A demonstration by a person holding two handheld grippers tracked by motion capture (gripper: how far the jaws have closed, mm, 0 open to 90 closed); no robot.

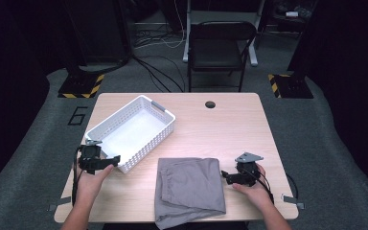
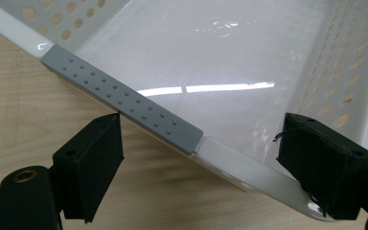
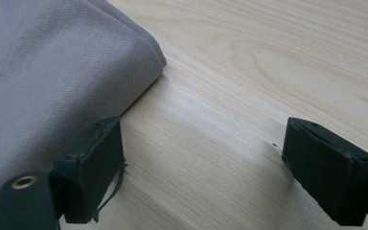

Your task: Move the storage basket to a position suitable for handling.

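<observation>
The left gripper [image 1: 106, 161] sits at the near end of the white basket [image 1: 124, 123], right by its rim. In the left gripper view its two black jaws stand wide apart, one on each side of the rim [image 2: 249, 168] next to the grey handle strip [image 2: 124, 105], and they pinch nothing. It looks like the person wants to grab the basket there to hold it or pull it closer.

To the right of the basket, the folded grey cloth [image 1: 189, 189] lies flat on the table [image 1: 230, 129], near the front edge.

The right gripper [image 1: 226, 176] waits just beside the cloth's right edge, far from the basket. Its jaws are spread too, with bare wood between them, likely ready to pick the cloth up.

There is one basket, one cloth, two grippers and two hands
</observation>
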